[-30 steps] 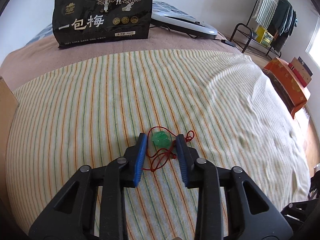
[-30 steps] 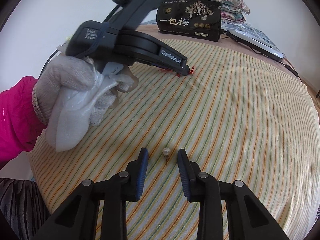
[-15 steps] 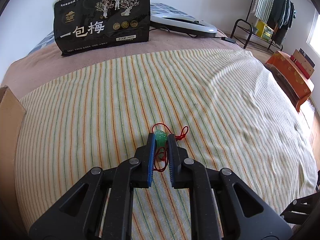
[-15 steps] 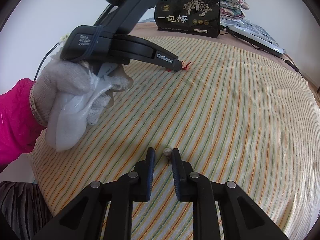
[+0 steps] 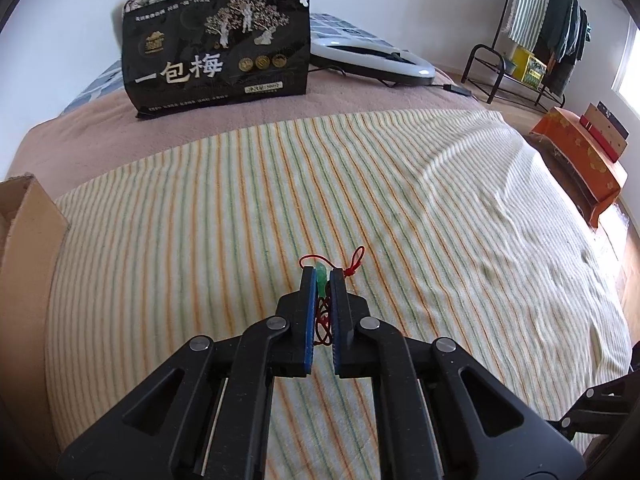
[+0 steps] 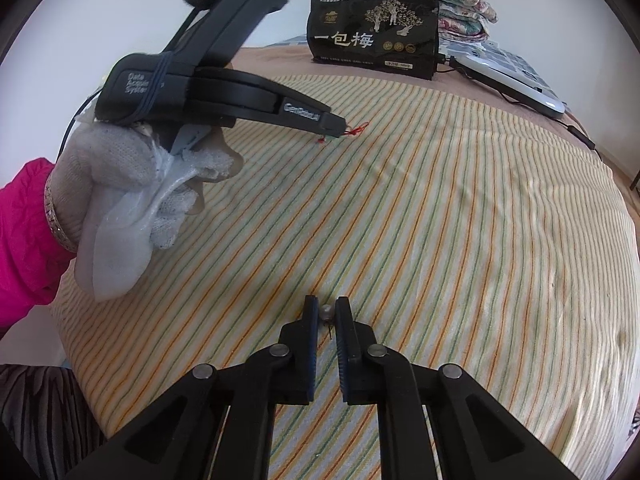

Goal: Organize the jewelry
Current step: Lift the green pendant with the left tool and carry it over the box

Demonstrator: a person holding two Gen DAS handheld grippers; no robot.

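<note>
My left gripper (image 5: 321, 274) is shut on a green pendant (image 5: 320, 278) with a red cord (image 5: 354, 262), lifted a little above the striped blanket (image 5: 400, 208). The cord hangs between the fingers. The right wrist view shows this gripper (image 6: 340, 130) from the side with the red cord (image 6: 356, 131) dangling at its tip. My right gripper (image 6: 326, 312) is shut on a small pearl earring (image 6: 325, 312), its pin pointing down, just above the blanket (image 6: 440, 220).
A black snack bag (image 5: 218, 50) stands at the far end of the bed, with a white device (image 5: 372, 56) and its cable beside it. A cardboard box (image 5: 24, 232) is at the left edge. An orange bench (image 5: 580, 160) and clothes rack (image 5: 536, 32) stand off the right.
Both grippers closed from open: the left onto the green pendant, the right onto the pearl earring. Both then rose slightly off the blanket with their pieces.
</note>
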